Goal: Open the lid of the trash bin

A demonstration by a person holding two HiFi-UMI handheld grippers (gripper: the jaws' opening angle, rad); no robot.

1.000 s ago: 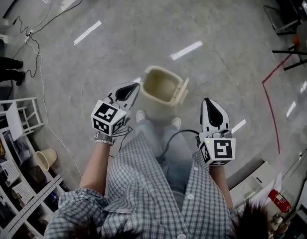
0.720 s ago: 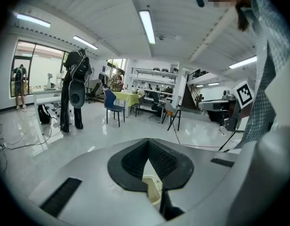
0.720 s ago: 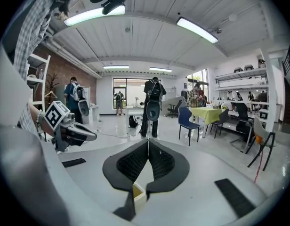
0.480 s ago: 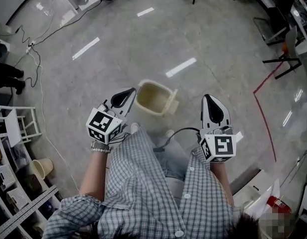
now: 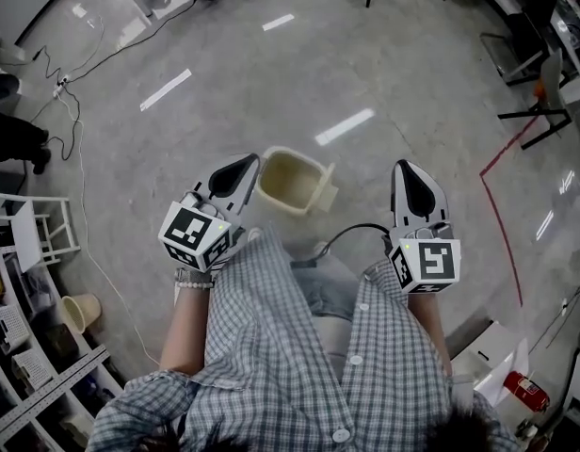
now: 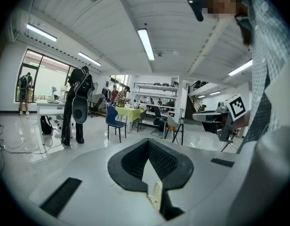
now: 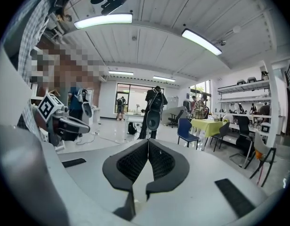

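Steep downward look at a standing person [image 5: 299, 347] in a checked shirt, on a grey floor [image 5: 384, 55]. At 12 o'clock from the feet, a small cream trash bin [image 5: 282, 179], mouth facing up, apparently empty. Lid [image 5: 326, 196] swung clear and hanging down the bin's side at about 4 o'clock, so judged as opened already. Left gripper [image 5: 243, 166] at 9 o'clock of the bin, right gripper [image 5: 410, 172] well out at 3 o'clock. Both held up near waist level, above the bin, touching nothing. Aimed out across the room rather than down, probably for lack of anything left to reach. In each gripper view, pads pressed together at the tips, with nothing pinched between.
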